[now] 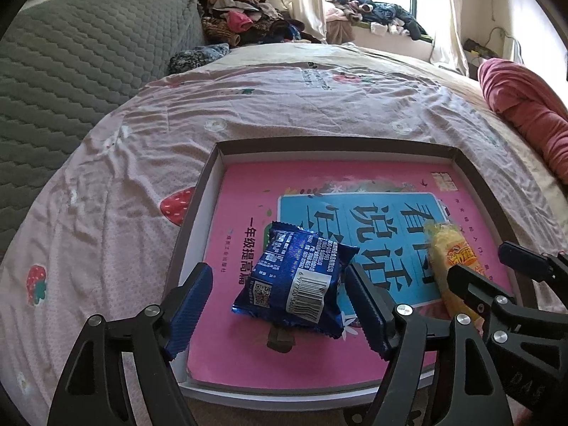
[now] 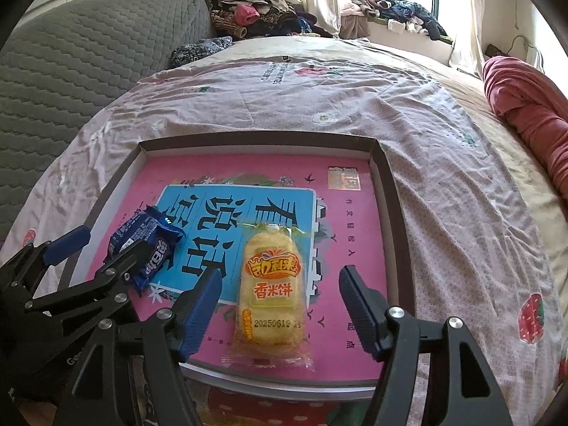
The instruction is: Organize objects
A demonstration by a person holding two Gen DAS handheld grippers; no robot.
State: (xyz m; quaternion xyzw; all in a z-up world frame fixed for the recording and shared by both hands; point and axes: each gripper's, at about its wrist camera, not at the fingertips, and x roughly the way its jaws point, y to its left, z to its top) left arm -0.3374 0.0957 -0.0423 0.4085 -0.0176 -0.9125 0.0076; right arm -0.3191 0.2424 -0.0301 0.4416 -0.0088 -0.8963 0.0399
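A shallow cardboard box [image 1: 213, 163] lies on the bed with a pink book [image 1: 241, 213] flat inside it. A blue snack packet [image 1: 301, 280] lies on the book between the fingers of my left gripper [image 1: 284, 305], which is open around it. A yellow rice-cracker packet [image 2: 271, 291] lies on the book between the fingers of my right gripper [image 2: 280, 305], also open. The box [image 2: 117, 181] and the blue packet [image 2: 145, 245] also show in the right wrist view. The yellow packet [image 1: 451, 259] shows in the left wrist view.
The box rests on a pink strawberry-print bedsheet [image 1: 124, 184]. A grey quilted headboard [image 1: 71, 71] stands at the left. A red blanket [image 1: 525, 106] lies at the right. Piles of clothes [image 1: 245, 21] sit at the back by the window.
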